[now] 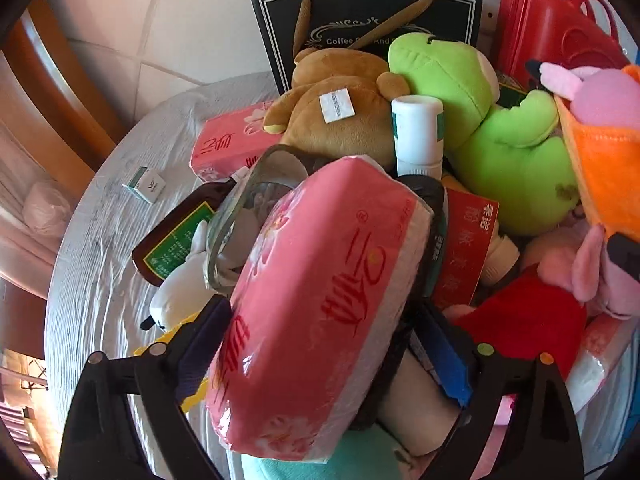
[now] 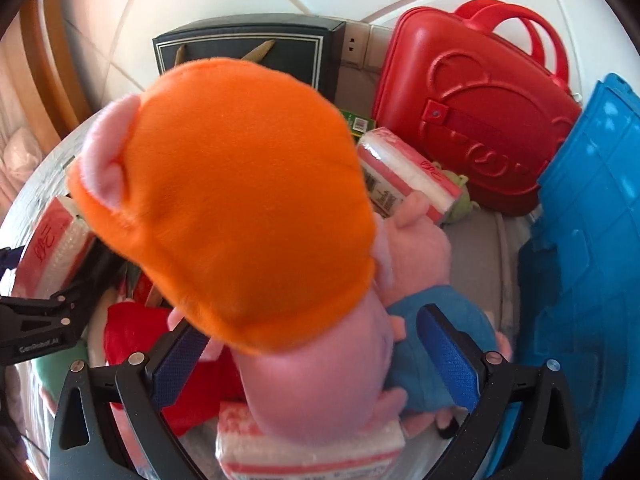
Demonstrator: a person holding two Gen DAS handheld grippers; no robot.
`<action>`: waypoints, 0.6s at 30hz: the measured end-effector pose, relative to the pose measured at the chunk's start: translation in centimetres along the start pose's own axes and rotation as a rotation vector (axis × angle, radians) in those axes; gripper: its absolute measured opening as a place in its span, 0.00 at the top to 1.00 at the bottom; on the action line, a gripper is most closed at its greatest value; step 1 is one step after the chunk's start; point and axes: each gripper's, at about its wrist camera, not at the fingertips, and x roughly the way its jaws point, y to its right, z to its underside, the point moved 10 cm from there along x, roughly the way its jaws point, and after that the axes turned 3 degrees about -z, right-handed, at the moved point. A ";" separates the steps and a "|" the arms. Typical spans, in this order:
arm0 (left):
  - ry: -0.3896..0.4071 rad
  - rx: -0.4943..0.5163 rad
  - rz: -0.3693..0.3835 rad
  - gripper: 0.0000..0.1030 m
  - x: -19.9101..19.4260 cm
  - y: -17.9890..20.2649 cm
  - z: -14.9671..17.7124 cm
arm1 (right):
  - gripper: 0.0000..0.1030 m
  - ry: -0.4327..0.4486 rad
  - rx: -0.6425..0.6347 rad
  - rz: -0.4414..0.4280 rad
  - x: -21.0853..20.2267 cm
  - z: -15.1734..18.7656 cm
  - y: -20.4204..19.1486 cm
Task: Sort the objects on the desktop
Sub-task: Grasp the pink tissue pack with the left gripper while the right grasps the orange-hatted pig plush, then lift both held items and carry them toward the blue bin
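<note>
My left gripper (image 1: 320, 344) is shut on a pink tissue pack (image 1: 320, 300) and holds it above the pile. My right gripper (image 2: 316, 344) is shut on a pink pig plush with an orange hood (image 2: 240, 208) and blue clothes; it also shows at the right in the left wrist view (image 1: 600, 136). Under them lie a brown bear plush (image 1: 340, 116), a green frog plush (image 1: 480, 120), a white bottle (image 1: 418, 136), a brown bottle (image 1: 176, 236) and a red plush (image 1: 528, 320).
A red case (image 2: 472, 120), a black coffee box (image 2: 248, 48) and a blue crate (image 2: 592, 260) stand at the back and right. More tissue packs (image 2: 408, 172) lie about. A small white box (image 1: 144, 184) sits on the white tablecloth (image 1: 104, 264).
</note>
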 end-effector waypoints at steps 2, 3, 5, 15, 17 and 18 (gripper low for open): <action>0.037 -0.014 0.002 0.33 -0.6 -0.3 -0.7 | 0.00 -0.001 0.002 -0.026 0.9 0.1 -0.4; 0.053 -0.028 -0.001 0.40 -0.9 -0.8 -1.0 | 0.03 0.003 0.011 -0.047 1.1 0.1 -0.5; 0.050 -0.062 0.041 0.42 -1.2 -1.2 -1.2 | 0.20 0.021 0.022 -0.024 1.2 0.1 -0.2; 0.126 -0.111 0.079 0.43 -6.7 -1.8 -0.5 | 0.38 0.111 0.077 -0.112 -4.1 -0.7 -0.9; 0.161 -0.109 0.090 0.43 -8.8 -1.6 -0.5 | 0.40 0.141 0.069 -0.122 -6.1 -0.6 -1.4; 0.178 -0.108 0.093 0.43 -9.9 -1.4 -0.5 | 0.41 0.154 0.066 -0.126 -7.0 -0.6 -1.5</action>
